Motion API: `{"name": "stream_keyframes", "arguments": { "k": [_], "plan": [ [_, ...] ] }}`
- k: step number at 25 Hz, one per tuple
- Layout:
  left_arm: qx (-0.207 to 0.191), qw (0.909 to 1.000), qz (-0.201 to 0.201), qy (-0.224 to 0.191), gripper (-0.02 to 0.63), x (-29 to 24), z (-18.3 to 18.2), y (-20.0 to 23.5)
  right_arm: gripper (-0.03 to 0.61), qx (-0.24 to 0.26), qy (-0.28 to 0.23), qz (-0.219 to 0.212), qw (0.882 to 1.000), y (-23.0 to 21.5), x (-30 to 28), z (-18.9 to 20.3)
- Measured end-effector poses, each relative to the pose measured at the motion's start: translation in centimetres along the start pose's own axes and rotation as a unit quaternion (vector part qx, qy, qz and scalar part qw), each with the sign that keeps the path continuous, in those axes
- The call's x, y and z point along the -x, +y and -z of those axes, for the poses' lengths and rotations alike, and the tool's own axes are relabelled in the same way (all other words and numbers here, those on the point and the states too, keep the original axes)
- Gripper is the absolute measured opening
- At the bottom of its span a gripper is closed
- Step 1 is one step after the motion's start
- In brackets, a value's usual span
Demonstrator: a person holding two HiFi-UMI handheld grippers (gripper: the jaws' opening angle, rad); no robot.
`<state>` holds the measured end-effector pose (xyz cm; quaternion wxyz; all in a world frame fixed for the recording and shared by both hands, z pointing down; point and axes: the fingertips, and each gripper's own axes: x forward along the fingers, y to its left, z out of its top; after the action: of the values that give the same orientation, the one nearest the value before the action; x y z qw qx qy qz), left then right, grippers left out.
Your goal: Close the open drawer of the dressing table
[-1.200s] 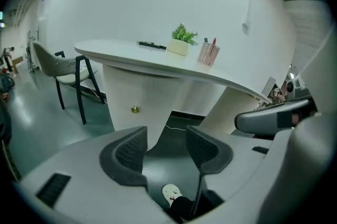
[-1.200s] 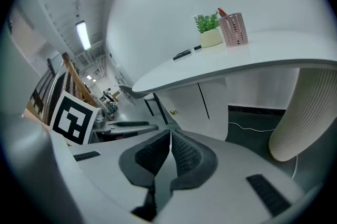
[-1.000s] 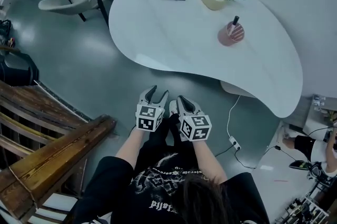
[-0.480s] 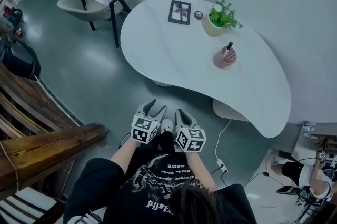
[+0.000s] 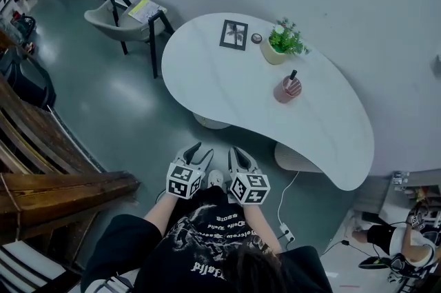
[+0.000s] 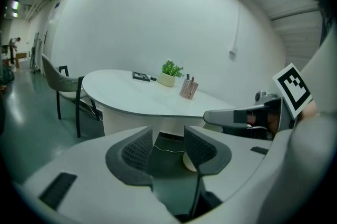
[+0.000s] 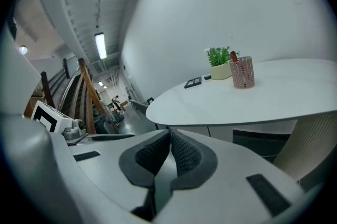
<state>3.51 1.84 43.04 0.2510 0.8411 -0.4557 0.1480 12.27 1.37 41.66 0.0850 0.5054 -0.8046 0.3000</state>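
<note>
A: Head view first. Grey floor [image 5: 131,98], pale wall, white curved desk [image 5: 227,78] mid-room. What's on it?

B: Picture frame [image 5: 234,34], potted plant [image 5: 281,43] and pink pen cup [image 5: 287,88], all toward the wall side. Chair [image 5: 124,12] at the desk's left end, wooden stair rail [image 5: 55,188] at far left.

A: Grippers?

B: Both close to the person's body, side by side, well apart from the desk. The left gripper [image 5: 202,148] has its jaws parted, the right gripper [image 5: 236,152] has its jaws together.

A: And the drawer?

B: Can't make it out from above. Only the desk top shows.

A: Left gripper view?

B: The left gripper [image 6: 167,133] has its jaws released. They've just been closing a bit, w/ only floor btw them. Desk sits ahead, plant and pen cup on its far side.

A: Right gripper view?

B: The right gripper [image 7: 169,136] has its jaws clenched, pads touching, nothing in them. Desk is off to the right. There's a dark recess [image 7: 260,144] just under its top edge, but I can't tell if that's the drawer.
</note>
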Motion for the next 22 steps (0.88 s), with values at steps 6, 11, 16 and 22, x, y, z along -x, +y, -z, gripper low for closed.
{"name": "stream_keyframes", "arguments": {
  "k": [6, 11, 16, 22],
  "plan": [
    [-0.017, 0.9996, -0.011, -0.018, 0.199, 0.7, -1.5, -0.3, 0.028, 0.017, -0.02, -0.003, 1.0, 0.1, 0.6, -1.6],
    [-0.021, 0.9994, -0.01, -0.025, 0.199, 0.6, -2.2, -0.8, 0.028, 0.023, -0.028, 0.0, 0.999, -0.6, 1.1, -2.4],
    [-0.021, 0.9992, -0.011, -0.031, 0.194, 0.3, -2.9, -0.8, 0.028, 0.031, -0.029, 0.001, 0.999, -1.1, 1.0, -3.0],
    [-0.033, 0.9985, -0.012, -0.042, 0.093, -0.3, -4.0, -1.1, 0.028, 0.035, -0.028, -0.004, 0.999, -1.6, 0.5, -3.3]
  ]
}}
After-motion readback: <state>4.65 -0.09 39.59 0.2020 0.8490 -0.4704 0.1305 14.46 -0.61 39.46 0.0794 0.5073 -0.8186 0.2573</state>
